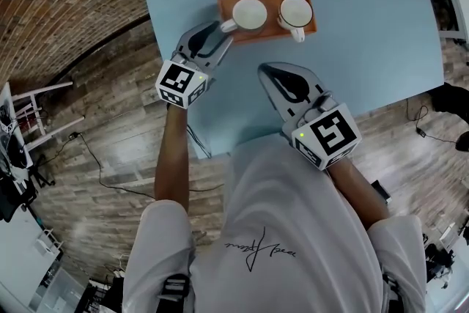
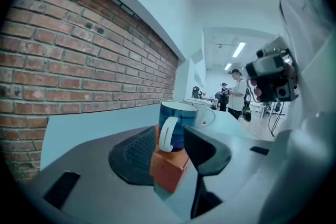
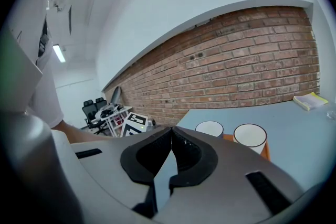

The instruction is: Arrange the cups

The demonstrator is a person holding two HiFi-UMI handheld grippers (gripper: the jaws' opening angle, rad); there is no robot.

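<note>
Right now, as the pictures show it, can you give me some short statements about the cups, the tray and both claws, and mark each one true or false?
1. Both cups, the left cup and the right cup, stand on the orange tray. True.
2. The right claw is shut on a cup. False: it is shut on nothing, over the blue table, apart from the tray.
3. The left claw is open, at the left cup's handle. True.
4. One cup lies on its side. False: both are upright.

Office-like workspace: brick wall (image 3: pixel 247 60), swivel chairs (image 3: pixel 90 109), ceiling strip lights (image 2: pixel 239 50)
</note>
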